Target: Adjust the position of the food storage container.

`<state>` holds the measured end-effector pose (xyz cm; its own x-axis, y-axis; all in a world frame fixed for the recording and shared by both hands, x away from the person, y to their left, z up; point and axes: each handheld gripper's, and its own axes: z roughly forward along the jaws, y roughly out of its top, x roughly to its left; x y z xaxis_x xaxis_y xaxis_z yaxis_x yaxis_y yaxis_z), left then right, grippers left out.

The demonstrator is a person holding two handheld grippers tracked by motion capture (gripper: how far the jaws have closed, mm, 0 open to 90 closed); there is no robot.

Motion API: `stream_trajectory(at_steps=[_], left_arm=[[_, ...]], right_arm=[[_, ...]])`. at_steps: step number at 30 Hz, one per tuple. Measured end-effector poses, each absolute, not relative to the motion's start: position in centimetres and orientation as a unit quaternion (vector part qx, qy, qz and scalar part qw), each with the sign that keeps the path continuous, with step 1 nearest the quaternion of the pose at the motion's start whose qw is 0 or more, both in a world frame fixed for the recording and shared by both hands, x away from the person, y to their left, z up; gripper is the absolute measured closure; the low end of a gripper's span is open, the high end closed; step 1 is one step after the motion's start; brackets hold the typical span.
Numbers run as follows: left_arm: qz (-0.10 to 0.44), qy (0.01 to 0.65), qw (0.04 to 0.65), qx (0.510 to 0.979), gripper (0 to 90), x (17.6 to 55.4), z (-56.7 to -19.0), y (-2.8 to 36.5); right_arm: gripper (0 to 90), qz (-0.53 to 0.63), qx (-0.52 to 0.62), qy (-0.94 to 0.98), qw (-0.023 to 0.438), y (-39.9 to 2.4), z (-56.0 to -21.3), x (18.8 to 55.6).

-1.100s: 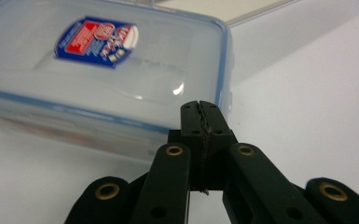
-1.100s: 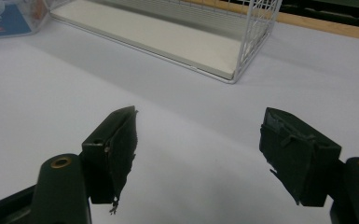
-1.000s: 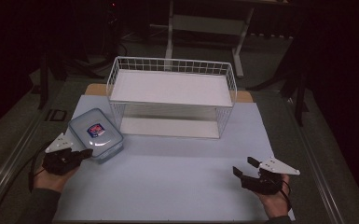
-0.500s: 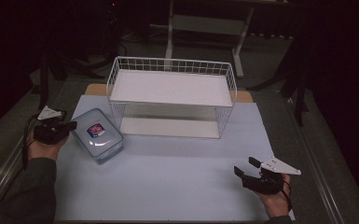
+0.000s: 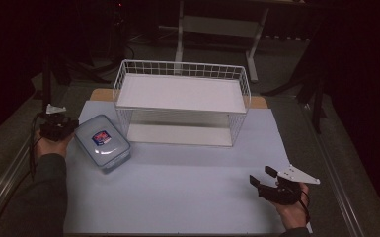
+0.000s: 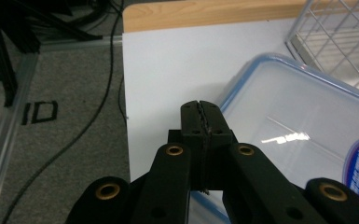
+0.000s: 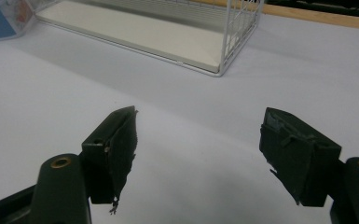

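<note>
A clear plastic container (image 5: 102,142) with a blue-rimmed lid and a red-and-blue label lies at the left of the white table (image 5: 187,187). My left gripper (image 5: 61,126) is just to its left at the table's edge, jaws shut with nothing between them. In the left gripper view the shut jaws (image 6: 200,112) hover beside the container lid (image 6: 298,140). My right gripper (image 5: 261,176) rests near the front right of the table, open and empty. In the right gripper view its jaws (image 7: 200,140) stand wide apart over the bare white surface.
A white wire rack (image 5: 180,94) with two shelves stands at the back middle, and its near corner (image 7: 224,46) appears in the right gripper view. A wooden strip (image 6: 205,14) edges the table's far side. Cables (image 6: 102,93) run over the grey floor to the left.
My left hand has moved from the container's near left corner to farther back along its left side. The container and the right gripper have stayed where they were.
</note>
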<state>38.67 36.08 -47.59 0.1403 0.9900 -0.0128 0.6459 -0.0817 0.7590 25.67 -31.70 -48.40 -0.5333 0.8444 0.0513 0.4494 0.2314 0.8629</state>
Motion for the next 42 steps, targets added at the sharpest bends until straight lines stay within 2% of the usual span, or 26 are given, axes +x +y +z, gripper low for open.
stream_trajectory(at_steps=[6, 9, 13, 22, 28, 42], left_arm=[[0.275, 0.605, 0.297, 0.685, 89.6, 39.5, -48.0, 36.3], [0.274, 0.612, 0.304, 0.677, 90.0, 39.5, -48.3, 36.5], [0.267, 0.594, 0.303, 0.696, 90.0, 39.0, -48.2, 36.3], [0.244, 0.542, 0.327, 0.735, 90.0, 34.4, -48.2, 33.9], [0.217, 0.532, 0.360, 0.735, 90.0, 31.4, -48.5, 32.2], [0.151, 0.463, 0.384, 0.784, 90.0, 28.4, -49.4, 25.8]], right_arm=[[27.1, 0.443, 0.435, 0.752, 0.221, -31.9, -48.5, 25.7], [27.1, 0.443, 0.435, 0.752, 0.222, -31.9, -48.5, 25.6], [27.1, 0.441, 0.435, 0.754, 0.221, -31.7, -48.6, 25.6], [27.1, 0.444, 0.428, 0.757, 0.218, -31.4, -48.5, 25.5], [27.2, 0.451, 0.419, 0.757, 0.220, -31.2, -48.2, 25.4], [27.2, 0.453, 0.419, 0.756, 0.218, -31.1, -48.1, 25.4]])
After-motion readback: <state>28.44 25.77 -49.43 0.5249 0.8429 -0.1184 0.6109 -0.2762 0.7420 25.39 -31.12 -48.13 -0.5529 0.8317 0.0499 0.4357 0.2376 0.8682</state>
